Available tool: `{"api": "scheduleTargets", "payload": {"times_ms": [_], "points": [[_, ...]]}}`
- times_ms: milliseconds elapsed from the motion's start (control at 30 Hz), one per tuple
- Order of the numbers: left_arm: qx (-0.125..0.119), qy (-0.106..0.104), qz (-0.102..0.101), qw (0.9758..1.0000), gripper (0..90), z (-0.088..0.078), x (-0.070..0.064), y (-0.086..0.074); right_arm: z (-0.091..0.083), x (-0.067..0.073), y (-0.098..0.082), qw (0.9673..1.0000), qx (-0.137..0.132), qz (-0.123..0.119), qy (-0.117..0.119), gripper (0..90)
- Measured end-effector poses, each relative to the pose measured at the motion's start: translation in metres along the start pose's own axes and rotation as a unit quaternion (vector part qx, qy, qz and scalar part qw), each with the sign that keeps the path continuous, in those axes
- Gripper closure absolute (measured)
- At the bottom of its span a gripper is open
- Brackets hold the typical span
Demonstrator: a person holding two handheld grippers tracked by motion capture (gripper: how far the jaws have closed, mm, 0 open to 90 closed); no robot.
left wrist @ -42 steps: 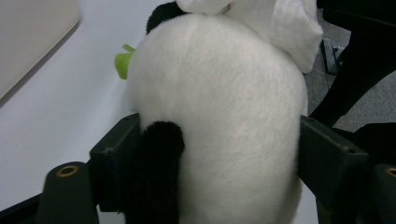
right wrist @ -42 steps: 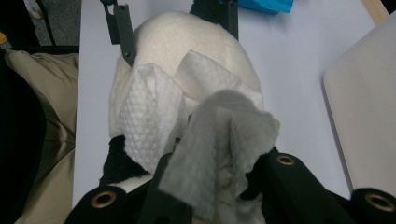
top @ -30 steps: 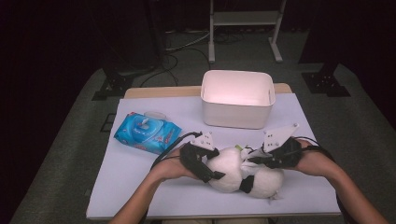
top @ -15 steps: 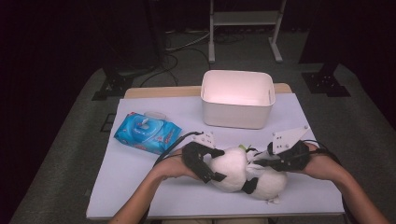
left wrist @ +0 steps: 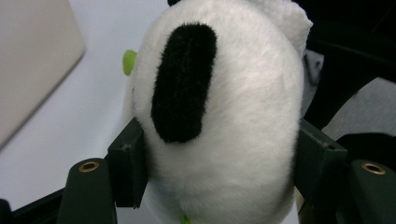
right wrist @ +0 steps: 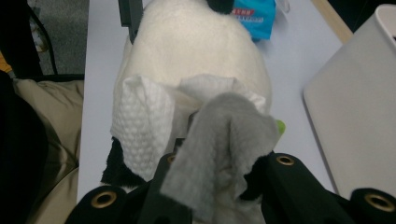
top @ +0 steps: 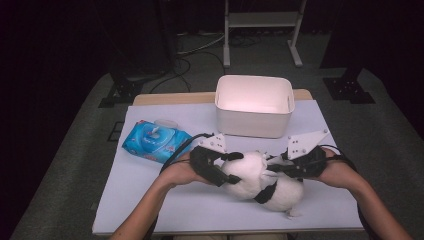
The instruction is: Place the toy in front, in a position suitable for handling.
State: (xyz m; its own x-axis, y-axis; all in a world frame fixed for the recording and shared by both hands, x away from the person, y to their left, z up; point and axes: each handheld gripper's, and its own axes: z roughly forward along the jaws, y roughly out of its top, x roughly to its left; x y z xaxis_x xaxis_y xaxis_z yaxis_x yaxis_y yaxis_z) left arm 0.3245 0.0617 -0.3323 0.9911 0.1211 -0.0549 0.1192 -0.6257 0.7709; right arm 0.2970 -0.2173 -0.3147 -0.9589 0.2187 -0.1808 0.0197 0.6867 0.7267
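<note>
**A:** Near the front edge of the table (top: 165,200), between the two hands, lies the plush panda (top: 260,181). Which way does it run?

**B:** Its long axis goes across the table, head toward the left gripper (top: 229,168), rump toward the person's right. The white bin (top: 254,120) stands behind it, well apart, and the blue pack of wipes (top: 155,141) sits off to the left.

**A:** And the left tongs?

**B:** They have just been closing, and in the left gripper view the two pads press into the white fur on either side of the head, beside a black patch (left wrist: 184,88). So that one grips the panda.

**A:** The right?

**B:** The right gripper (right wrist: 215,154) is nearly closed on a white wipe (right wrist: 144,126), bunched and draped over the panda's back. It comes at the toy from the opposite end.

**A:** So which hand leads?

**B:** I'd say the left steadies the head while the right rubs along the body; the wipe already rests on the fur, so any stroke should follow that long axis toward the left tongs.
</note>
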Motion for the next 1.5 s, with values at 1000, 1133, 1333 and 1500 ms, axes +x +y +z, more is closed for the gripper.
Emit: {"api": "scheduleTargets", "payload": {"times_ms": [1000,1133,1333,1500], "points": [[-0.004,0.01,-0.022,0.9997,9.4,-0.016,0.007,0.002,0.005,-0.001,-0.034,0.998,-0.028,0.053,0.02,77.2],[0.008,-0.001,-0.03,0.9995,7.0,-0.009,0.008,-0.005,0.001,0.0,-0.041,0.9978,-0.027,0.058,0.014,77.3],[0.012,-0.024,-0.032,0.9991,6.3,0.005,0.008,-0.008,-0.002,0.001,-0.048,0.9974,-0.032,0.064,0.012,77.3],[-0.015,-0.026,-0.033,0.999,23.4,0.006,0.009,-0.008,-0.003,0.0,-0.047,0.9971,-0.036,0.067,0.006,77.8]]}}
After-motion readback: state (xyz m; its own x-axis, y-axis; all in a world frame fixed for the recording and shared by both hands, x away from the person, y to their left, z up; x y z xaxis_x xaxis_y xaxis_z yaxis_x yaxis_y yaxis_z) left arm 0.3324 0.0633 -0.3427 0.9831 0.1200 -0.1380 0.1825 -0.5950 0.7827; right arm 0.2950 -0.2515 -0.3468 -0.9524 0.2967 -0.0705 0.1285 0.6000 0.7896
